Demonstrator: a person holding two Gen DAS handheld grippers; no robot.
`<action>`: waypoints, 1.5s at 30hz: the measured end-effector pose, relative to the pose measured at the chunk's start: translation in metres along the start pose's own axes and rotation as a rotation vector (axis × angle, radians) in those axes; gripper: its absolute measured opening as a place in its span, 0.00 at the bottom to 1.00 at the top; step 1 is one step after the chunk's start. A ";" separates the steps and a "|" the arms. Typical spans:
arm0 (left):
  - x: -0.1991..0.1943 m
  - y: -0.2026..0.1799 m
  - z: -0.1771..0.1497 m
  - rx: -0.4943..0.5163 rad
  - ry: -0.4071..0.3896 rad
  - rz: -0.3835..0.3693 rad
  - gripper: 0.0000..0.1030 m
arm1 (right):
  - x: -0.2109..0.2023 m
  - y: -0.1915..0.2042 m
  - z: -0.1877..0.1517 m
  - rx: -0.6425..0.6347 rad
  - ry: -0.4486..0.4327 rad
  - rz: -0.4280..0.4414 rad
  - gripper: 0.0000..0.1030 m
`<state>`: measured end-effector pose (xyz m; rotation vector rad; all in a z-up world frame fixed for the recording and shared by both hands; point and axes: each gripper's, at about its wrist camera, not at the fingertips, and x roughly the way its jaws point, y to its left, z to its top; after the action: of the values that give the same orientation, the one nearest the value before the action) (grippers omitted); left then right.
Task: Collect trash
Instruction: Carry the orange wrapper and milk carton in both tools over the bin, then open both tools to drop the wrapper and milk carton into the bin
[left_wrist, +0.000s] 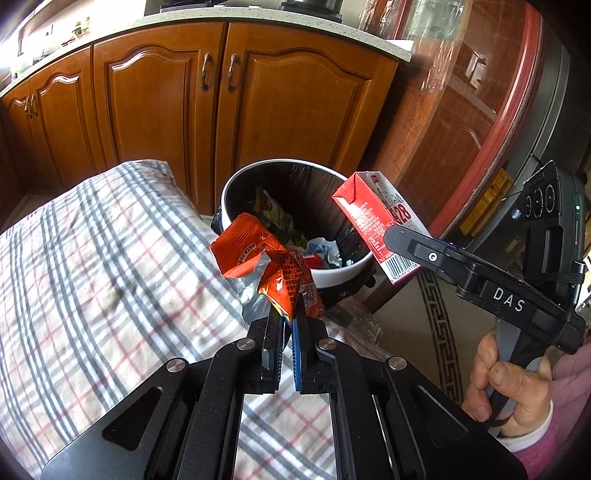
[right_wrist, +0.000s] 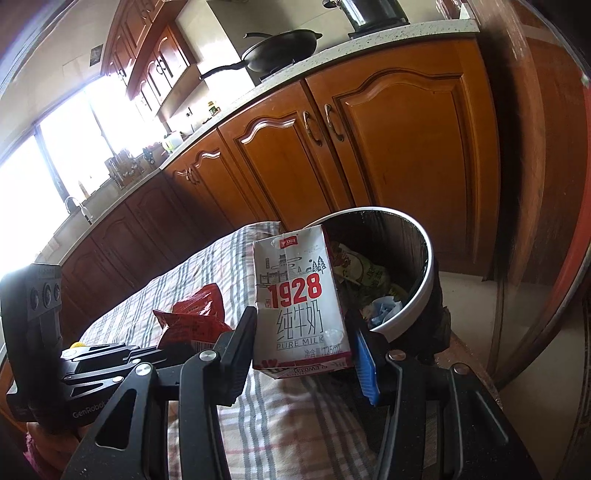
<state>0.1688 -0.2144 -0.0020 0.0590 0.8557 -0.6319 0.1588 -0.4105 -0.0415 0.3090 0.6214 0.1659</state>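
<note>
flanking bin (left_wrist: 347, 275): plaid cloth (left_wrist: 92, 258), wooden cabinets (left_wrist: 155, 122) behind.

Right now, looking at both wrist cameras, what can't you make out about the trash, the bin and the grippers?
- Trash bin: bottom hidden by rubbish, both views.
- Orange snack wrapper: print too small; in the right wrist view, mostly behind the left gripper.
- Milk carton: whether empty, unknown; back face unseen.
- Right gripper: far finger hidden behind the carton, left wrist view.
</note>
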 end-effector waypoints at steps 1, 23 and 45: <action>0.002 0.000 0.002 0.003 -0.001 0.000 0.03 | 0.000 -0.002 0.001 0.001 0.000 -0.003 0.48; 0.061 -0.004 0.061 0.019 0.033 -0.019 0.03 | 0.037 -0.034 0.037 -0.010 0.044 -0.094 0.48; 0.076 -0.005 0.066 0.021 0.032 0.013 0.56 | 0.065 -0.052 0.049 0.012 0.101 -0.107 0.63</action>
<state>0.2479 -0.2758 -0.0116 0.0936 0.8788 -0.6286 0.2430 -0.4556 -0.0563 0.2792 0.7373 0.0753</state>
